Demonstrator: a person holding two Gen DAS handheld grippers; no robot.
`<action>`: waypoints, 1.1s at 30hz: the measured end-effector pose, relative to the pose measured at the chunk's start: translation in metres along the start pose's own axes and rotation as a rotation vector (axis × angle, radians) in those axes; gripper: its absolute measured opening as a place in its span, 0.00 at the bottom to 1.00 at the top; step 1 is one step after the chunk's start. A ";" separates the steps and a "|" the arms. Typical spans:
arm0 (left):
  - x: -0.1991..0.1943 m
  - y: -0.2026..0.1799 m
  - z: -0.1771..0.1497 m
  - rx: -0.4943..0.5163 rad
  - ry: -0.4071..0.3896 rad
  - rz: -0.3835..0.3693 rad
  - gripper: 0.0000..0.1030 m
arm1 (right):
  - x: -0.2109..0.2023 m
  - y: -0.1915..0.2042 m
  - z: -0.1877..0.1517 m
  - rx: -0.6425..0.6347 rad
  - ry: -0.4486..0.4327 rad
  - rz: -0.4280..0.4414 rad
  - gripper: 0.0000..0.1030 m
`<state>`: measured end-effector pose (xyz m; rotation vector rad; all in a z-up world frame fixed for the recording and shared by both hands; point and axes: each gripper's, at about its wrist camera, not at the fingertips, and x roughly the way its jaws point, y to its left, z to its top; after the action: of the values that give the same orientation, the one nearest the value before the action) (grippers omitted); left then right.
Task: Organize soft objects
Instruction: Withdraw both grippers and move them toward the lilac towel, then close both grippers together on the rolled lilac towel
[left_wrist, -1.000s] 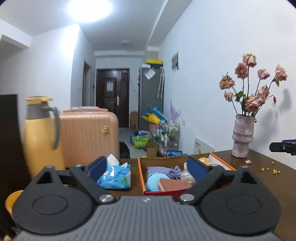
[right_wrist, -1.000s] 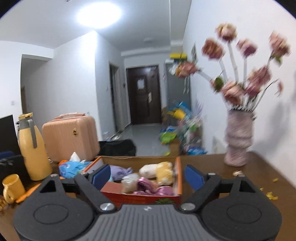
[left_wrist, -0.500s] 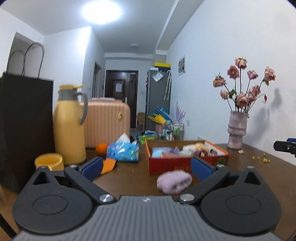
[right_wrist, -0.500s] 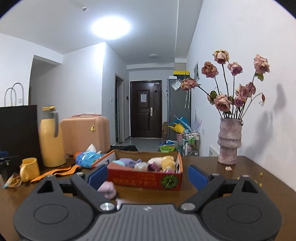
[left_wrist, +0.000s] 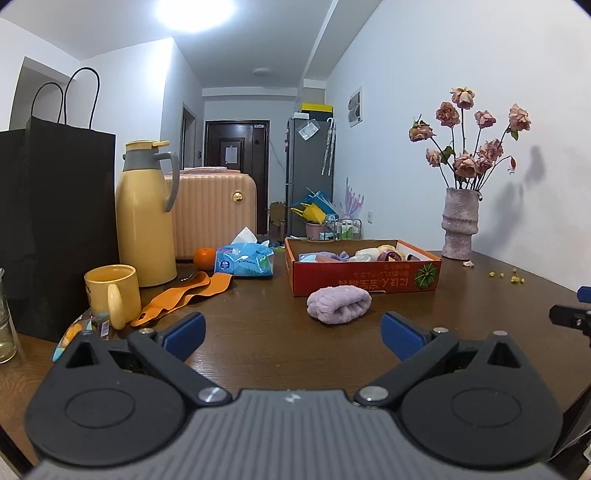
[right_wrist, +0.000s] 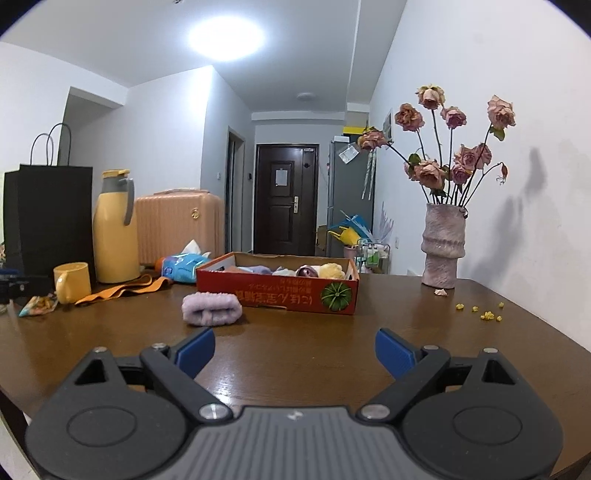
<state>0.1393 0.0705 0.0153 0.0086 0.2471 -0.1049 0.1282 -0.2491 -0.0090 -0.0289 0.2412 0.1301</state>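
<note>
A fluffy lilac roll of cloth lies on the brown table just in front of a shallow red cardboard box. Several soft items fill that box. My left gripper is open and empty, hovering low over the table short of the roll. My right gripper is open and empty too, set back from the box, with the roll ahead to its left. The right gripper's tip pokes in at the right edge of the left wrist view.
On the left stand a black paper bag, a yellow thermos, a yellow mug, an orange strap, a tissue pack and an orange fruit. A vase of dried roses stands at the back right, crumbs near it.
Both grippers have drawn back from the box and sunk toward the table. The lilac roll, unseen a second ago, now lies in front of the box.
</note>
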 end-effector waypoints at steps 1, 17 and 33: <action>0.000 -0.001 0.000 0.000 -0.002 0.001 1.00 | -0.001 0.001 0.000 -0.001 0.000 0.003 0.91; 0.090 0.003 0.004 -0.101 0.157 0.001 1.00 | 0.078 -0.011 0.020 0.069 0.089 0.092 0.89; 0.274 0.012 0.023 -0.249 0.370 -0.128 0.78 | 0.311 0.012 0.044 0.198 0.321 0.321 0.59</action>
<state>0.4100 0.0535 -0.0295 -0.2374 0.6299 -0.1994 0.4361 -0.1965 -0.0414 0.1877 0.5778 0.4219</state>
